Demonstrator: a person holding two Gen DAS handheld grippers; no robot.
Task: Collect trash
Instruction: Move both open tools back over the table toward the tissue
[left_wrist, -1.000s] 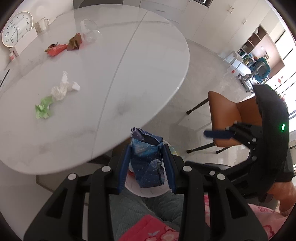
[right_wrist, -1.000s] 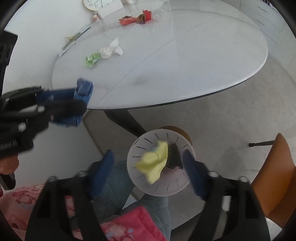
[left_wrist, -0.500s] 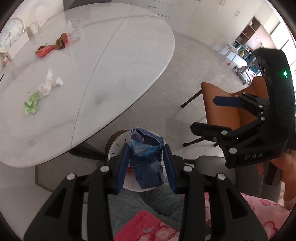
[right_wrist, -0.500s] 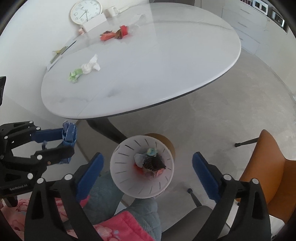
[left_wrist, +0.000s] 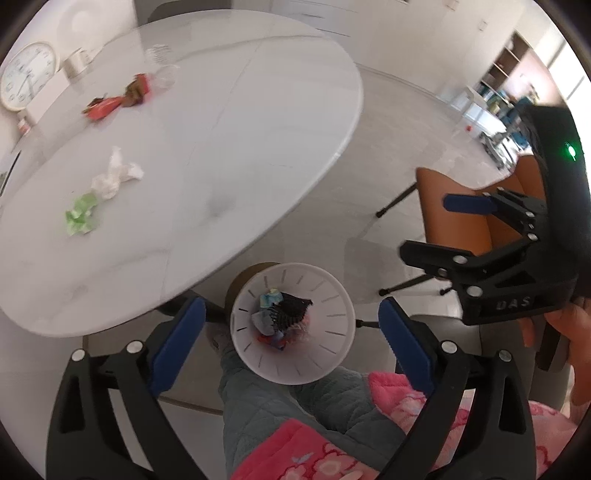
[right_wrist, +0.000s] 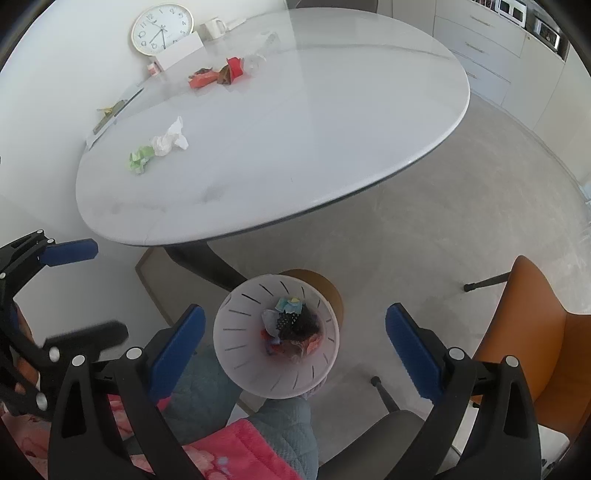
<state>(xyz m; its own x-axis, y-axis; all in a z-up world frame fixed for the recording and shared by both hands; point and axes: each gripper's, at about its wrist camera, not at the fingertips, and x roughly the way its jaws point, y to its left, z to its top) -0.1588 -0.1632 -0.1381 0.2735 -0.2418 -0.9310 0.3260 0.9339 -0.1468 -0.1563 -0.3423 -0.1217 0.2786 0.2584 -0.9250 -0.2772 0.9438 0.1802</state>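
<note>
White bin (left_wrist: 332, 354) sits below both grippers; the left gripper (left_wrist: 291, 332) has just been opening, empty, and the right gripper (right_wrist: 295, 332) gapes wide, empty.

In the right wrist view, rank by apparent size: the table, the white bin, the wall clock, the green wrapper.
1. table
2. white bin, though it sits nearer the camera
3. wall clock
4. green wrapper

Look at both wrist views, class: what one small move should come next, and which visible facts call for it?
Probably swing the left gripper up toward the green wrapper and white tissue, the nearest litter on the table. Its jaws have just opened and nothing is between them; the white bin below already holds scraps. The right gripper is open and empty too.
</note>
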